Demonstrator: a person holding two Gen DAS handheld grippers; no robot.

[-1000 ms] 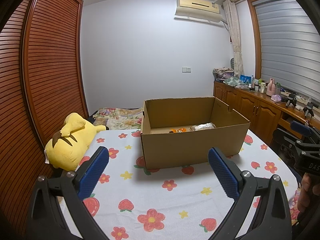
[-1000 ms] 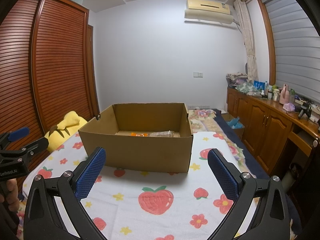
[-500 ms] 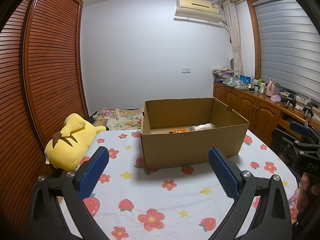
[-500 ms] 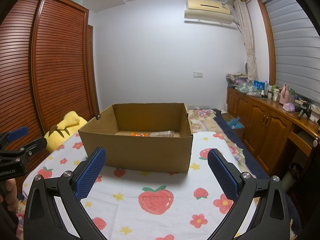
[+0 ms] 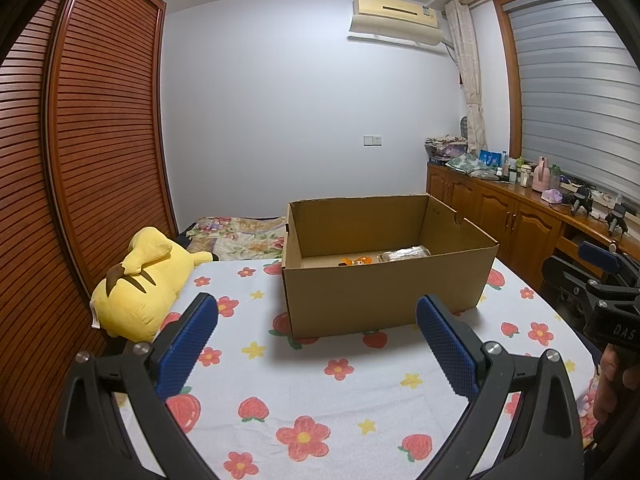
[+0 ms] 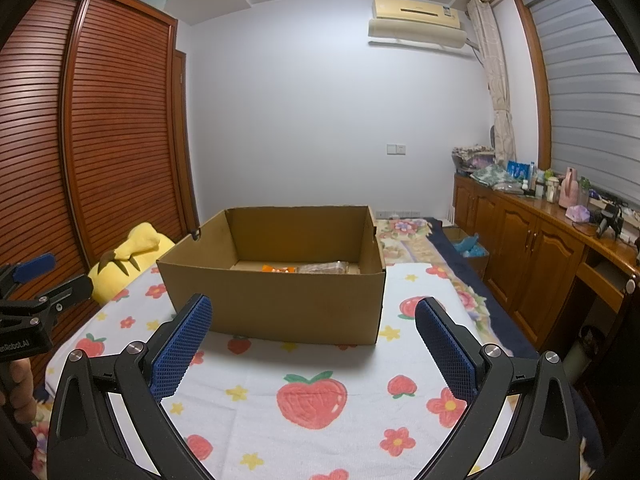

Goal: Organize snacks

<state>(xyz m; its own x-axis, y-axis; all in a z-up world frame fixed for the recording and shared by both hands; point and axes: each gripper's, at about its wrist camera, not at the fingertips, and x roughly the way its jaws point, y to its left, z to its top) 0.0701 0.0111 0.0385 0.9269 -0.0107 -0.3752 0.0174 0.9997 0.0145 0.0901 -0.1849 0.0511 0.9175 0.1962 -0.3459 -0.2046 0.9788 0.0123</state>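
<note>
An open cardboard box point(image 5: 384, 300) stands on the flower-print cloth; it also shows in the right wrist view point(image 6: 276, 304). Inside lie an orange snack packet point(image 5: 354, 260) and a clear wrapped snack pack point(image 5: 406, 254), seen too in the right wrist view as the orange packet point(image 6: 276, 269) and the clear pack point(image 6: 324, 267). My left gripper point(image 5: 316, 344) is open and empty, in front of the box's left corner. My right gripper point(image 6: 312, 344) is open and empty, in front of the box's near wall. Each gripper shows at the edge of the other's view.
A yellow plush toy point(image 5: 140, 292) lies left of the box by the slatted wardrobe point(image 5: 80, 160). A wooden sideboard point(image 6: 540, 248) with bottles and clutter runs along the right wall. A floral blanket point(image 5: 240, 236) lies behind the box.
</note>
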